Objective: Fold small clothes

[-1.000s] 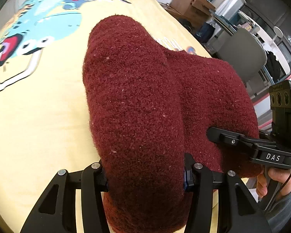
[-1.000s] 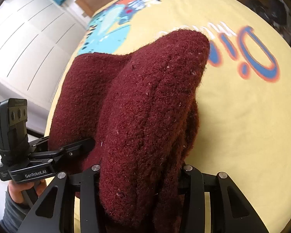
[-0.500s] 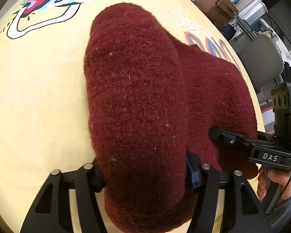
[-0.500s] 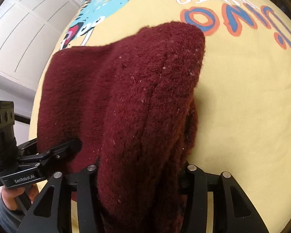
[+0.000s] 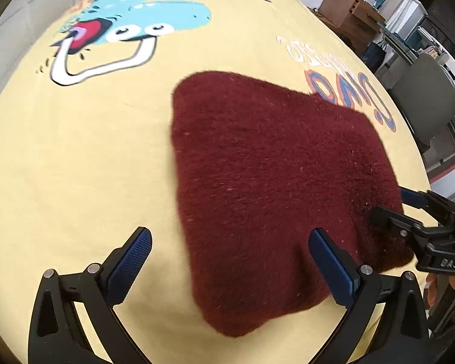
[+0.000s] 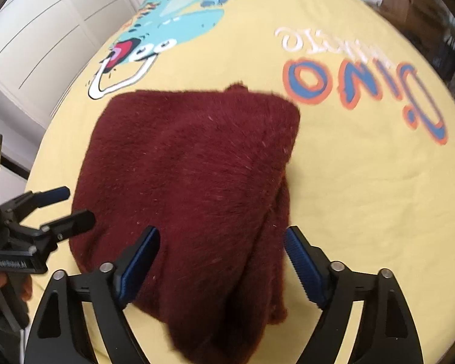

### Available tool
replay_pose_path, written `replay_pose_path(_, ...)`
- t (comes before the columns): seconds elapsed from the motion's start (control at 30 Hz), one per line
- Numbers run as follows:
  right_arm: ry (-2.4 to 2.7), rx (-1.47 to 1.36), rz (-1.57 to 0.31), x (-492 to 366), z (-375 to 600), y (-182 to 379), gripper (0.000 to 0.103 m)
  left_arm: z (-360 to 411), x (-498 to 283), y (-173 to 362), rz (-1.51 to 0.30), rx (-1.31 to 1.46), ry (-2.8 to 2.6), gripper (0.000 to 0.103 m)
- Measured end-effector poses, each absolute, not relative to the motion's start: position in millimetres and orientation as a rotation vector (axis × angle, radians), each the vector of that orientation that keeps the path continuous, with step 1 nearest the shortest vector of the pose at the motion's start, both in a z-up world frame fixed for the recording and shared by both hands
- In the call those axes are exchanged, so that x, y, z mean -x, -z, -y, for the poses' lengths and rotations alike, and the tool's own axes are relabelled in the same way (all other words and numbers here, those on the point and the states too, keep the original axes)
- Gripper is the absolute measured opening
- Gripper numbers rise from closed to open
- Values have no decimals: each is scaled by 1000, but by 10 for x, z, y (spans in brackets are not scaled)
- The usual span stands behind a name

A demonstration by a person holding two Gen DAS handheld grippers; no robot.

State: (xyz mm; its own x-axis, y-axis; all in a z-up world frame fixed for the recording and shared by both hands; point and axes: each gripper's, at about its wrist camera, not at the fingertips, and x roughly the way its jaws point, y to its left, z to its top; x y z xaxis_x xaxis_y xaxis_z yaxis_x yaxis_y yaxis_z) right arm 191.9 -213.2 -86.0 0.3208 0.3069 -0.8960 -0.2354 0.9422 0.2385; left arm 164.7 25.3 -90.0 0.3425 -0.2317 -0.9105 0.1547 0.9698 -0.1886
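Note:
A dark red fuzzy knitted garment (image 5: 273, 182) (image 6: 191, 176) lies folded on the yellow dinosaur-print cloth (image 5: 75, 166) (image 6: 364, 182). My left gripper (image 5: 229, 242) hovers at its near left corner with jaws opening. One blue pad (image 5: 330, 261) is over the knit, the other is over bare cloth, and neither presses. My right gripper (image 6: 222, 236) straddles the near right corner, its jaws opening too and its pads clear of the fabric. Each gripper shows in the other's view: the right gripper (image 5: 391, 203), the left gripper (image 6: 75, 204).
Cardboard boxes (image 5: 342, 3) and a grey chair (image 5: 424, 100) stand beyond the right edge of the cloth. White cabinet doors (image 6: 39, 36) run along the left side. A person's hand (image 5: 433, 288) holds each gripper's handle.
Both grippers were shut on the raised red garment. Their jaws have spread wide and let it go, and it now lies flat and folded on the cloth.

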Motion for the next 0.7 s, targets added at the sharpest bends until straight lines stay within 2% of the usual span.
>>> replay_pose_path(0.03, -356, -67, -1181, -1887, 2120, 834, 90, -285, -1600, 889, -1189, 66, 243, 102)
replay_pose_path(0.1, -350, -66, -1170, -1838, 2127, 811, 102, -134, -1662, 914, -1185, 56, 223, 102)
replay_pose_path(0.13, -342, -60, -1157, -1794, 2138, 805, 103, -137, -1636, 922, -1179, 56, 220, 102)
replay_pose_path(0.7, -174, -1, -1141, -1528, 2554, 1296, 103, -172, -1533, 1294, -1127, -16, 156, 102)
